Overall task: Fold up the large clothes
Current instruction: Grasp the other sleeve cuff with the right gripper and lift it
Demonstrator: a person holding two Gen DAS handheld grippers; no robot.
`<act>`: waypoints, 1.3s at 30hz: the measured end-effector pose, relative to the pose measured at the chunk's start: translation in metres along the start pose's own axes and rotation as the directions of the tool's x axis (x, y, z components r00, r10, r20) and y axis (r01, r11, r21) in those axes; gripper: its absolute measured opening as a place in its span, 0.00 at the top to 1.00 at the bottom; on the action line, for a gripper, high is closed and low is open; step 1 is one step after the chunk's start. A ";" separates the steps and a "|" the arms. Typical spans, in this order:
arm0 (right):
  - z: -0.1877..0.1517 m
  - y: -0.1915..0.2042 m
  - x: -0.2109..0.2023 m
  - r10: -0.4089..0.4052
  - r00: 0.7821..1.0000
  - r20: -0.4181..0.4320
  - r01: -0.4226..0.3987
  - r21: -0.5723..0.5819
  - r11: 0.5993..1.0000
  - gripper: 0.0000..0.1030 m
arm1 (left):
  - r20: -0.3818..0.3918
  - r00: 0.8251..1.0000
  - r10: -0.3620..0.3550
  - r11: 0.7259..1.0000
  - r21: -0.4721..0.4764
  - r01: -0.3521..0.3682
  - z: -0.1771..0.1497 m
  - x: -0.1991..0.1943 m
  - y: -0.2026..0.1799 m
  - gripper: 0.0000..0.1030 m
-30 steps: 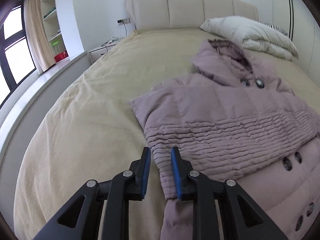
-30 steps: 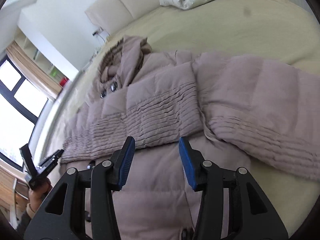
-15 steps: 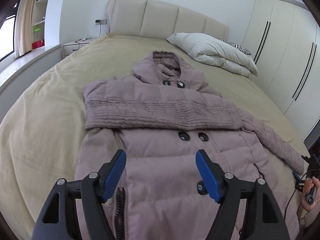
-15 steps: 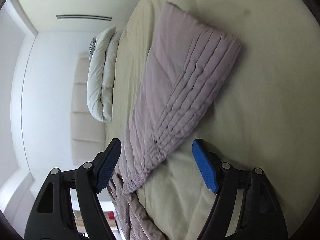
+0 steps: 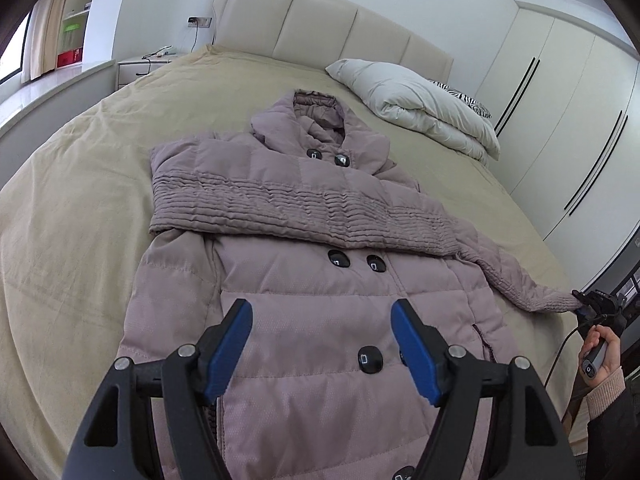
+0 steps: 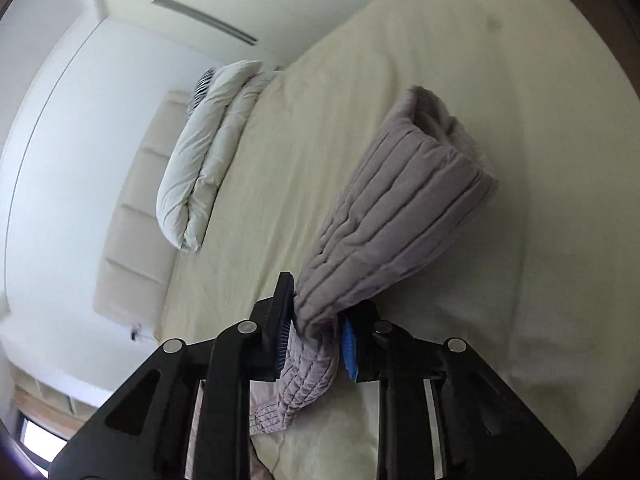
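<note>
Coat: puffer coat (image 5: 320, 280) flat on the bed (image 5: 80, 200), one sleeve (image 5: 280, 208) already across.
Left hand-held gripper (image 5: 322, 344): wide, empty.
Right hand-held gripper (image 6: 314, 344): clamped on other sleeve (image 6: 400, 216).
Next: probably carry it across the chest.

Coat (image 5: 304, 248) on bed (image 5: 80, 200), pillow (image 5: 420, 104) behind.
</note>
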State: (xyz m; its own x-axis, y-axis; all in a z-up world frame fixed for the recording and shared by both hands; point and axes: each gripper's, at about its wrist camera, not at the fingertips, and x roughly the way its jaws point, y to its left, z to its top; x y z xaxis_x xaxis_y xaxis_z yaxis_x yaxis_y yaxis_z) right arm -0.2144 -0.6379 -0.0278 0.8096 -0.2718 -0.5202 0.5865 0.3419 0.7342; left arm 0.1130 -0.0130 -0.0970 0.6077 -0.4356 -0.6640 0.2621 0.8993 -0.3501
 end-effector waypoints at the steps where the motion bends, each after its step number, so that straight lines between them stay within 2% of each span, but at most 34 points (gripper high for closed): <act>1: -0.003 0.024 -0.005 0.009 1.000 0.007 -0.008 -0.085 0.996 0.82 | 0.004 1.000 -0.010 1.000 -0.011 0.010 0.002 -0.001 0.001 0.28; 3: -0.014 0.074 -0.017 0.029 0.999 0.024 -0.022 -0.259 0.966 0.84 | 0.010 0.999 -0.034 0.999 -0.034 0.035 0.005 -0.003 0.002 0.28; 4: -0.027 0.101 -0.021 0.043 0.999 0.030 -0.029 -0.353 0.935 0.85 | 0.013 0.999 -0.043 0.998 -0.044 0.044 0.007 -0.005 0.002 0.28; 6: -0.062 0.152 -0.024 0.066 0.998 0.020 -0.044 -0.541 0.840 0.86 | 0.019 0.998 -0.061 0.996 -0.062 0.062 0.009 -0.007 0.004 0.28; 8: -0.112 0.199 -0.022 0.061 0.998 0.014 -0.032 -0.734 0.678 0.87 | 0.027 0.996 -0.086 0.993 -0.082 0.088 0.012 -0.008 0.005 0.28; 10: -0.170 0.232 -0.018 0.059 0.998 -0.001 -0.030 -0.868 0.496 0.89 | 0.017 0.991 -0.136 0.982 -0.131 0.137 0.015 -0.005 0.009 0.27; 13: -0.252 0.252 -0.016 0.048 0.998 -0.038 -0.050 -0.957 0.287 0.90 | 0.004 0.963 -0.271 0.935 -0.238 0.264 0.018 0.004 0.014 0.20; 15: -0.295 0.252 -0.014 0.034 0.997 -0.064 -0.069 -0.980 0.186 0.90 | -0.011 0.938 -0.347 0.895 -0.302 0.328 0.018 0.013 0.012 0.14; 18: -0.344 0.245 -0.011 0.016 0.997 -0.075 -0.075 -0.995 0.058 0.90 | -0.022 0.886 -0.463 0.825 -0.376 0.421 0.020 0.028 0.002 0.10; 23: -0.391 0.231 -0.023 0.022 0.997 -0.076 -0.075 -0.996 -0.050 0.90 | -0.060 0.828 -0.557 0.751 -0.461 0.472 0.028 0.048 -0.011 0.06; 25: -0.401 0.229 -0.025 0.033 0.997 -0.073 -0.070 -0.994 -0.080 0.90 | -0.071 0.814 -0.577 0.737 -0.474 0.482 0.031 0.052 -0.015 0.04; 26: -0.408 0.232 -0.013 0.038 0.997 -0.074 -0.071 -0.993 -0.092 0.90 | -0.082 0.806 -0.587 0.732 -0.479 0.485 0.032 0.056 -0.017 0.04; 29: -0.411 0.222 -0.028 0.058 0.995 -0.075 -0.067 -0.989 -0.132 0.90 | -0.121 0.795 -0.595 0.722 -0.515 0.462 0.030 0.073 -0.014 0.05; 30: -0.422 0.229 -0.021 0.062 0.995 -0.078 -0.068 -0.987 -0.144 0.90 | -0.131 0.792 -0.597 0.714 -0.536 0.450 0.028 0.080 -0.012 0.05; 31: -0.425 0.228 -0.024 0.067 0.995 -0.079 -0.068 -0.986 -0.154 0.90 | -0.136 0.785 -0.604 0.699 -0.562 0.441 0.026 0.086 -0.009 0.10; 32: -0.427 0.226 -0.028 0.072 0.994 -0.083 -0.070 -0.984 -0.161 0.90 | -0.143 0.772 -0.619 0.683 -0.585 0.439 0.025 0.092 -0.008 0.26; 33: -0.423 0.222 -0.034 0.072 0.994 -0.087 -0.074 -0.984 -0.165 0.90 | -0.160 0.760 -0.630 0.674 -0.599 0.433 0.023 0.098 -0.008 0.35; 34: -0.425 0.223 -0.037 0.073 0.993 -0.089 -0.076 -0.983 -0.168 0.90 | -0.181 0.753 -0.632 0.677 -0.602 0.424 0.022 0.102 -0.008 0.51; 35: -0.427 0.223 -0.039 0.077 0.993 -0.092 -0.078 -0.983 -0.168 0.90 | -0.190 0.753 -0.629 0.684 -0.596 0.421 0.022 0.102 -0.009 0.63; 37: -0.429 0.220 -0.043 0.068 0.993 -0.098 -0.086 -0.984 -0.158 0.89 | -0.197 0.767 -0.611 0.713 -0.558 0.425 0.028 0.097 -0.012 0.75; 39: -0.426 0.224 -0.038 0.053 0.989 -0.140 -0.131 -0.981 -0.146 0.84 | -0.180 0.772 -0.609 0.718 -0.539 0.441 0.041 0.089 -0.011 0.80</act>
State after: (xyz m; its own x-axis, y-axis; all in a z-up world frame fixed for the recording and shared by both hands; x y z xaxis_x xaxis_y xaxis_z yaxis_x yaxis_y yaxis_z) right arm -0.1044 -0.1678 -0.0299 0.8346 -0.1244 -0.5366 -0.1706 0.8680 -0.4664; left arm 0.1948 -0.0599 -0.1249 0.1746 -0.8914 -0.4183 0.0520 0.4326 -0.9001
